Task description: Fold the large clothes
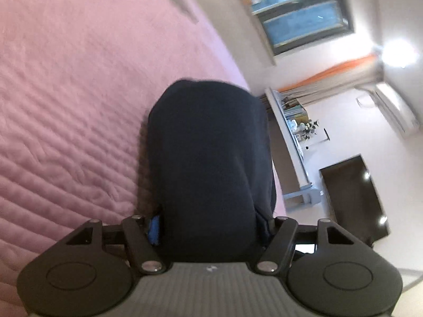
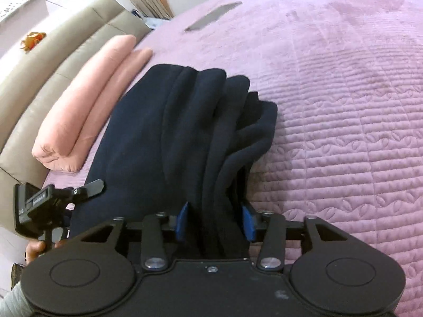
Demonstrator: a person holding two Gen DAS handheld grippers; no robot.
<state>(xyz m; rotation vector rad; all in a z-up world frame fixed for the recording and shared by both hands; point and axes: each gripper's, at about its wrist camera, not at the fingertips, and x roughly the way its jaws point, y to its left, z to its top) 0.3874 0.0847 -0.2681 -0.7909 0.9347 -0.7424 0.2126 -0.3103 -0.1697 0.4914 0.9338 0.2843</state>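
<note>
The left claw [image 1: 211,224] has the dark garment [image 1: 208,153] bunched between its jaws. The cloth fills the gap and hides all but a sliver of blue pad [image 1: 154,229] on the left, so I cannot tell whether the pads bite or merely flank it. The garment drapes forward from this claw over the pink bedspread [image 1: 66,105], near the bed's edge.

The right claw [image 2: 214,224] has several thick folds of the same garment [image 2: 169,132] running between its two blue pads [image 2: 182,220]. Its jaws stand fairly wide, and the stack appears to touch both pads, so I judge it pinched, though loosely.

The risk, as I read it, is slippage. A thick bundle held by wide jaws can shed its inner layers, and the stacked folds would fan out on the bedspread [image 2: 343,132]. If one claw lets go first, the fold would skew toward the pillows [image 2: 87,100].

Both claws tilt downward toward the bed. In the right view, the left claw sits low at the left edge, gripped by a hand [image 2: 35,249].
</note>
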